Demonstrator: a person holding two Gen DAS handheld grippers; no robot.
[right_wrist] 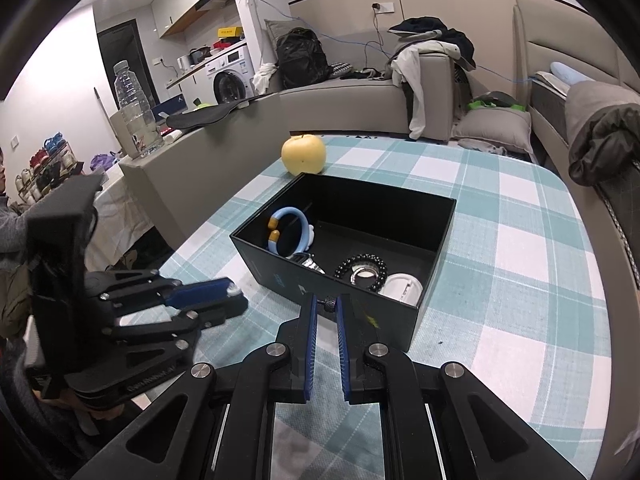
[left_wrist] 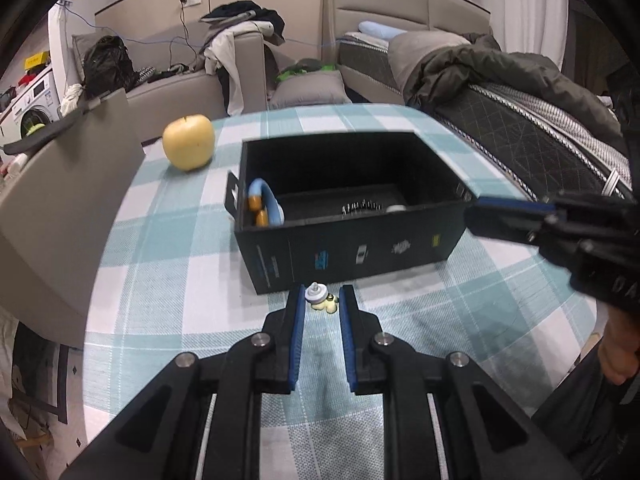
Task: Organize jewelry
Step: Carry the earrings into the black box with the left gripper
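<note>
On the checked tablecloth stands an open black box. My left gripper is shut on a small white and yellow ear stud, just in front of the box's near wall. From the right wrist view, the left gripper hovers left of the box, with a white bit at its tip. My right gripper is shut on a small dark knurled piece at the box's near rim. Inside lie a blue bangle, a black bead bracelet and a white case.
A yellow apple sits on the table beyond the box. A grey sofa arm beside the table carries a plastic bottle. A bed with dark bedding borders the table's other side. A person's hand holds the right gripper.
</note>
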